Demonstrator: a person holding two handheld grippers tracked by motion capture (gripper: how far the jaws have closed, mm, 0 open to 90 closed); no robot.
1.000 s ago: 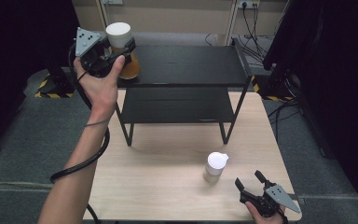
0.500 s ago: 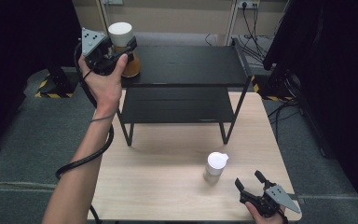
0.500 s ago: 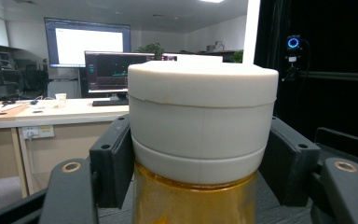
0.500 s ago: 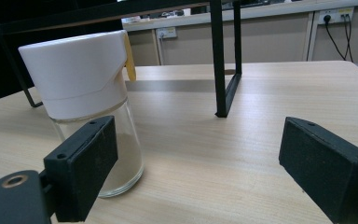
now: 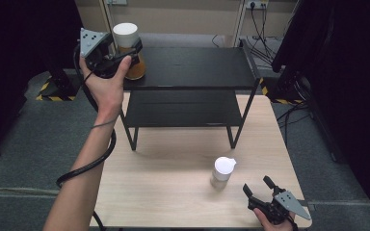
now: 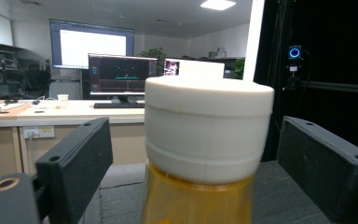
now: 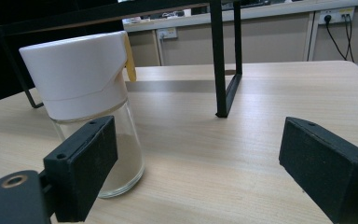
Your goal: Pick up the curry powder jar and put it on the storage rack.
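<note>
Amber jar (image 6: 200, 186) with white cap (image 6: 208, 128) | on black shelf top (image 5: 197, 65), left corner | left tongs (image 5: 125, 50) just opened wide, jar between, untouched | right tongs (image 5: 259, 186) wide near shaker (image 5: 221, 171) on desk (image 5: 173, 192) | likely glass: stiff, slick, breakable, liquid-heavy; grip below cap.
</note>
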